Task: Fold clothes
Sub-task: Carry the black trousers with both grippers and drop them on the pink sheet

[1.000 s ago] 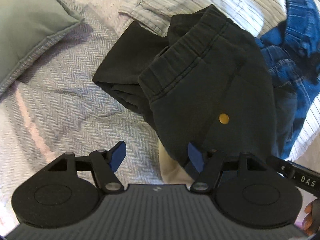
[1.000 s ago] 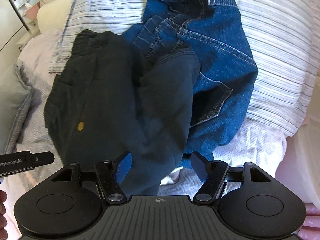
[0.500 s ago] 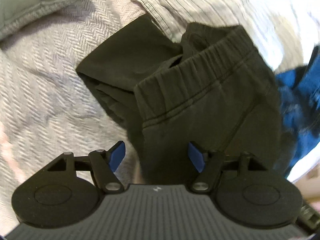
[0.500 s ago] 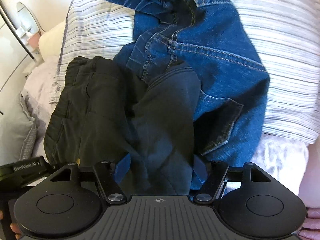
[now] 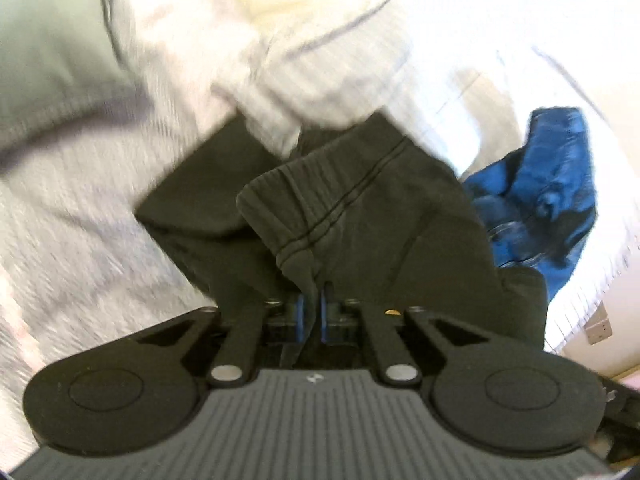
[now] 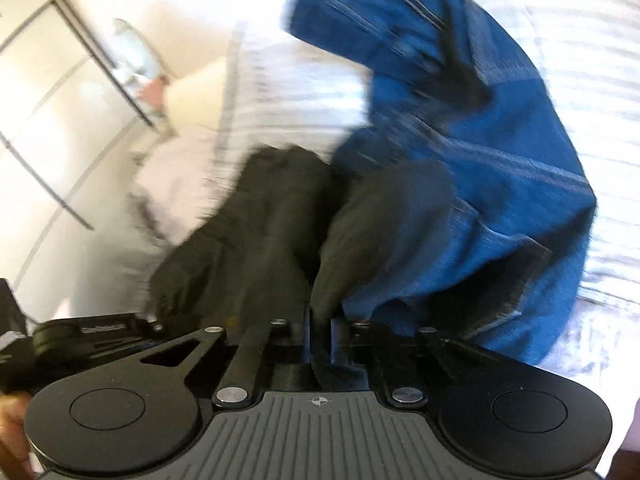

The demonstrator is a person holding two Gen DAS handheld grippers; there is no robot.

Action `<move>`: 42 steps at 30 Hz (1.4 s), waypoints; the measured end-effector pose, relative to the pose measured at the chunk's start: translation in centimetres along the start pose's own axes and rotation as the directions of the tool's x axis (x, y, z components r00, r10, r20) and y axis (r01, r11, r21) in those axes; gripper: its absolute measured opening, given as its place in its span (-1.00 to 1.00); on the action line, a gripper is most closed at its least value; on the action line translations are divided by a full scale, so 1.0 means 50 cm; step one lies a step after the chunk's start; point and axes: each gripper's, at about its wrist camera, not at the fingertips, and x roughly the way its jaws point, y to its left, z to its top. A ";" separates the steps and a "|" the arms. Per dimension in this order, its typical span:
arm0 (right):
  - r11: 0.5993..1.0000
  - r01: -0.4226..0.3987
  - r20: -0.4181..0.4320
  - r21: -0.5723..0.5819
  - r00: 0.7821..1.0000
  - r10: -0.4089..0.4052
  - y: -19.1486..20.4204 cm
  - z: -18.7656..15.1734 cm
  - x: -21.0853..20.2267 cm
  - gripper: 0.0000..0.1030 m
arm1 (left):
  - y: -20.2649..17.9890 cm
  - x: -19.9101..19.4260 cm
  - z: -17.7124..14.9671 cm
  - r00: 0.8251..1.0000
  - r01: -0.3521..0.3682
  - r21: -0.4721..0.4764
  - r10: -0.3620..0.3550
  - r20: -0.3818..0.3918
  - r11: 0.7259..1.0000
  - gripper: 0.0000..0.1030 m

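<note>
Black sweatpants with an elastic waistband lie bunched on the bed. My left gripper is shut on a fold of them near the waistband. My right gripper is shut on another part of the black sweatpants, which rises in two dark humps before it. Blue jeans lie crumpled just right of the sweatpants and show at the right of the left wrist view. Both views are motion-blurred.
A striped white duvet lies behind the clothes, with a grey-green pillow at the left. A white wardrobe and wall stand beyond the bed. The left gripper's body shows at the lower left of the right view.
Both grippers dropped onto the black sweatpants and went from open to shut on the fabric. Both cameras are now low and close to the cloth.
</note>
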 end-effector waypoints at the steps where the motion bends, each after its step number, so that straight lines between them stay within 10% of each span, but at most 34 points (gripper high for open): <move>1: 1.000 -0.027 0.005 -0.013 1.000 0.027 0.021 0.001 -0.013 -0.87 | 0.006 -0.028 0.003 1.000 -0.002 -0.005 0.002 0.027 1.000 -0.92; 7: 0.973 -0.198 0.005 -0.121 0.980 0.200 0.176 -0.012 -0.089 -0.88 | 0.051 -0.245 0.009 0.976 -0.018 -0.069 0.032 0.215 0.997 -0.93; 13: 0.884 -0.401 -0.048 -0.239 0.914 0.402 0.372 -0.070 -0.158 -0.88 | 0.126 -0.545 -0.060 0.899 -0.087 -0.166 0.149 0.413 0.982 -0.93; 18: 0.772 -0.577 -0.125 -0.267 0.815 0.566 0.557 -0.153 -0.221 -0.89 | 0.172 -0.846 -0.112 0.783 -0.182 -0.205 0.268 0.562 0.962 -0.97; 25: 0.550 -0.796 -0.151 -0.251 0.594 0.790 0.811 -0.274 -0.349 -0.89 | 0.155 -1.231 -0.157 0.570 -0.340 -0.168 0.345 0.746 0.925 -0.96; 29: 0.445 -0.862 -0.110 -0.241 0.480 0.870 0.892 -0.335 -0.422 -0.89 | 0.119 -1.362 -0.191 0.486 -0.380 -0.125 0.313 0.816 0.916 -0.96; 31: 0.423 -0.873 -0.111 -0.241 0.458 0.882 0.905 -0.366 -0.437 -0.89 | 0.108 -1.375 -0.213 0.485 -0.382 -0.095 0.287 0.826 0.919 -0.96; 33: 0.484 -0.833 -0.154 -0.269 0.533 0.832 0.903 -0.406 -0.428 -0.79 | 0.115 -1.352 -0.236 0.537 -0.381 -0.082 0.293 0.791 0.921 -0.93; 36: 0.643 -0.664 -0.333 -0.381 0.748 0.575 0.886 -0.490 -0.375 -0.07 | 0.176 -1.224 -0.295 0.714 -0.399 -0.133 0.399 0.576 0.907 -0.87; 38: 0.704 -0.497 -0.437 -0.508 0.853 0.287 0.865 -0.550 -0.326 -0.01 | 0.222 -1.109 -0.364 0.825 -0.412 -0.168 0.445 0.349 0.896 -0.87; 42: 0.688 -0.385 -0.492 -0.615 0.869 0.047 0.784 -0.626 -0.294 -0.01 | 0.258 -0.964 -0.549 0.886 -0.429 -0.302 0.462 0.045 0.851 -0.87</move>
